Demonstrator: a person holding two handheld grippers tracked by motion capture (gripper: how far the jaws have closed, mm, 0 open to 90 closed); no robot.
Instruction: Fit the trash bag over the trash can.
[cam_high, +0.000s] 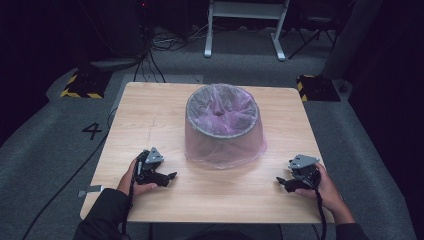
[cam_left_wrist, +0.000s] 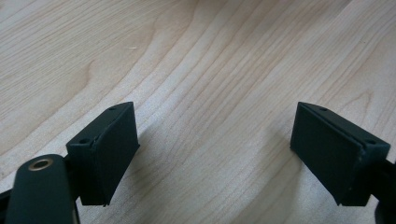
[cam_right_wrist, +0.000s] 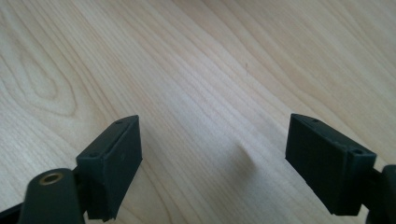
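A round grey bin lined with a thin pink translucent plastic bag (cam_high: 223, 125) is standing upright on the light wooden table (cam_high: 150, 110), in the middle of the tabletop and toward its far half. Its open mouth is facing straight up, so its long axis is running vertically, and the loose bag is draping down over the outside wall to the table surface.

The black left gripper (cam_high: 171, 177) is resting near the front left of the table, held in the person's left hand (cam_high: 131, 180), with its jaws pointing toward the right. The bin is sitting beyond it and to its right, near but apart. In the left gripper view the jaws are standing wide apart over bare wood, gripping nothing.

The black right gripper (cam_high: 281, 182) is lying near the front right edge in the person's right hand (cam_high: 327, 187), jaws pointing left. The bin is sitting beyond it to the left, also apart. The right gripper view is showing its jaws spread wide over bare wood, holding nothing.
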